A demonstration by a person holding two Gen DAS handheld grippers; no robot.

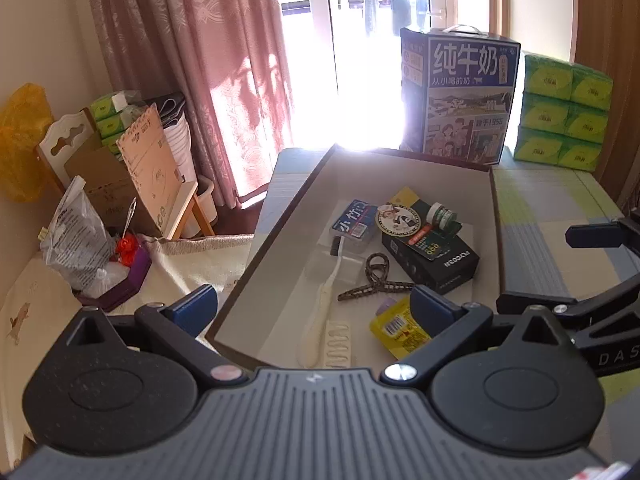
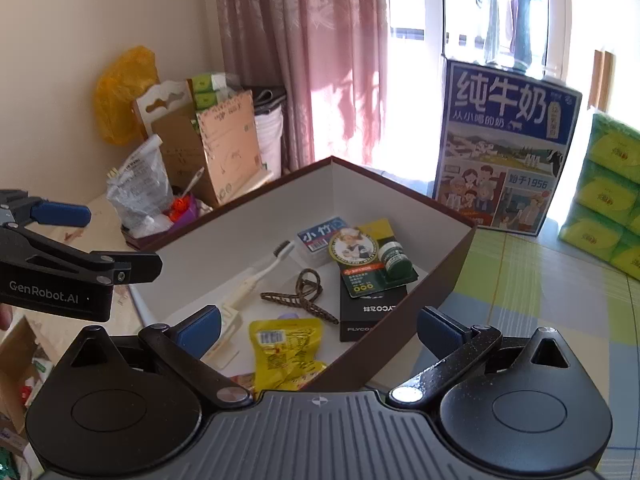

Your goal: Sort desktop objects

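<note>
Hovering with fingers spread and empty, both the left gripper (image 1: 314,310) and right gripper (image 2: 320,326) are pointing down over the box (image 2: 440,280), the toothbrush (image 2: 256,280) lying lengthwise just ahead.

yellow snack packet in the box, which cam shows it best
The right wrist view: the yellow snack packet lies nearly whole between the open fingers. In the left wrist view, that gripper's own finger hides part of it.

One box (image 2: 436,276) holding: one toothbrush (image 2: 256,280), one hair claw (image 2: 304,296), one yellow snack packet (image 2: 286,350), one black carton (image 2: 370,308), one blue-labelled case (image 2: 320,236), one carded green jar (image 2: 394,258). One milk carton (image 2: 508,152) behind. Six green tissue packs (image 1: 564,112) stacked in left view. Two grippers (image 1: 316,308) (image 2: 320,326).
</note>
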